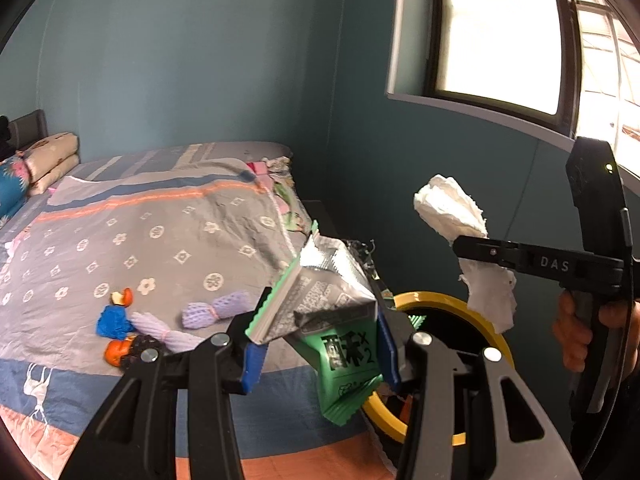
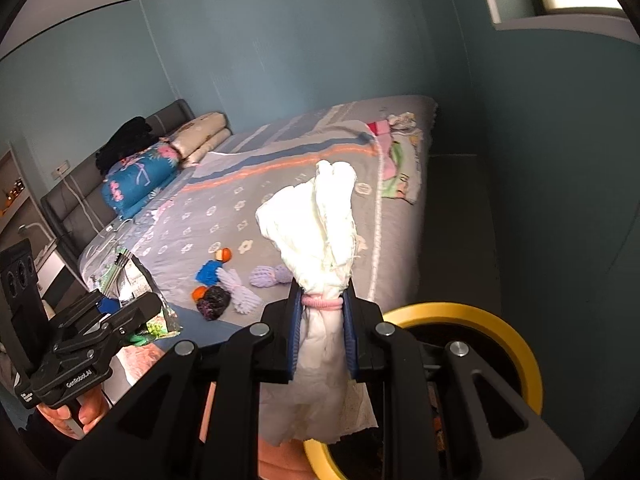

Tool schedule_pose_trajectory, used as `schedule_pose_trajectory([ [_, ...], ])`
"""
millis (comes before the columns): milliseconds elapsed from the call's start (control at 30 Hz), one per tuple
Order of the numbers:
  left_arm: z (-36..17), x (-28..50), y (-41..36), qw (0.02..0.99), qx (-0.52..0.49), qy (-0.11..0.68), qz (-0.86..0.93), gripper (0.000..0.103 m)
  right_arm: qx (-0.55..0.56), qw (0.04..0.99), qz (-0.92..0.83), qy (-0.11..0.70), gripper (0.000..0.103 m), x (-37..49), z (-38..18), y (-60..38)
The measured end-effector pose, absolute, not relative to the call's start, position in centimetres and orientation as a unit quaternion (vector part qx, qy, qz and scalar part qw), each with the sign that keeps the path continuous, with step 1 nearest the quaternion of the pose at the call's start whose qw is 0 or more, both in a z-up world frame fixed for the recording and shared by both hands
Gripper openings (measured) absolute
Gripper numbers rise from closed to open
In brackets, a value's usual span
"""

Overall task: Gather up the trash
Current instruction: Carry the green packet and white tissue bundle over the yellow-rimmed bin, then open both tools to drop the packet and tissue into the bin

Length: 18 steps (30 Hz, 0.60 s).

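Observation:
My left gripper is shut on a green and silver snack wrapper, which hangs over the bed's edge, close to the yellow-rimmed trash bin. To its right, my right gripper holds a white crumpled tissue bundle. In the right wrist view my right gripper is shut on that white tissue bundle, at a pink band around it. The yellow-rimmed bin lies just below and to the right. My left gripper with the wrapper shows at the lower left.
Trash lies on the grey flowered bedspread: purple foam nets, a blue scrap, orange peel, a dark net. Folded clothes lie at the far corner, pillows at the headboard. A teal wall and window stand behind the bin.

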<state>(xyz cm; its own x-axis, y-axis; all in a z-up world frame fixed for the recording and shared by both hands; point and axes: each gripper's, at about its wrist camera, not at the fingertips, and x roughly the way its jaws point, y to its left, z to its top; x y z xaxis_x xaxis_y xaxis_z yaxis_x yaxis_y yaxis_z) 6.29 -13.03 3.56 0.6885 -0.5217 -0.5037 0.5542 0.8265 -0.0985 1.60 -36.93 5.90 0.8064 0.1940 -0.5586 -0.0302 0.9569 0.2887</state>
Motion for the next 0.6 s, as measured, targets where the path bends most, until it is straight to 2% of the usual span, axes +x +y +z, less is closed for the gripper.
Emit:
schedule_pose_trajectory([
  [600, -4.2, 7.8, -22.2, 0.860, 0.088, 0.353, -0.358, 0.043, 0.189, 0.912, 0.009, 0.363, 0.018, 2.6, -0.9, -43.7],
])
